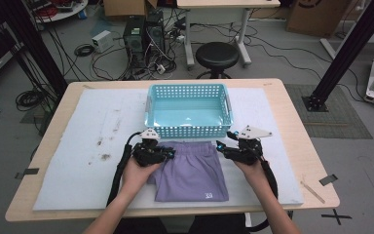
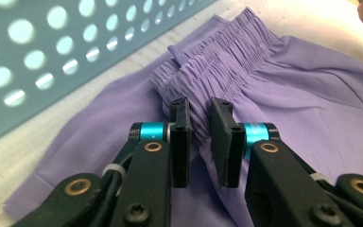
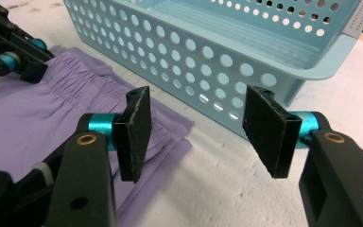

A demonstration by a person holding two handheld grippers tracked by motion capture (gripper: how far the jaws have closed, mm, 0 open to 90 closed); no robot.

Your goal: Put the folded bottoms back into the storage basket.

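While the shorts (image 1: 191,171) lie flat on the white mat at lower centre of the high view, just below the basket (image 1: 189,110), nothing is in it yet. They are lilac, folded, with a gathered elastic waistband. My left tongs (image 2: 199,124) have pinched narrow onto a ridge of that waistband. My right tongs (image 3: 196,130) stand wide by the shorts' other corner, gripping nothing. Lifting and loading remain.

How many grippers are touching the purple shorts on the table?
1. The left gripper pinches the gathered waistband of the purple shorts. The right gripper stands open over the white mat, beside the shorts' corner, near the blue basket.
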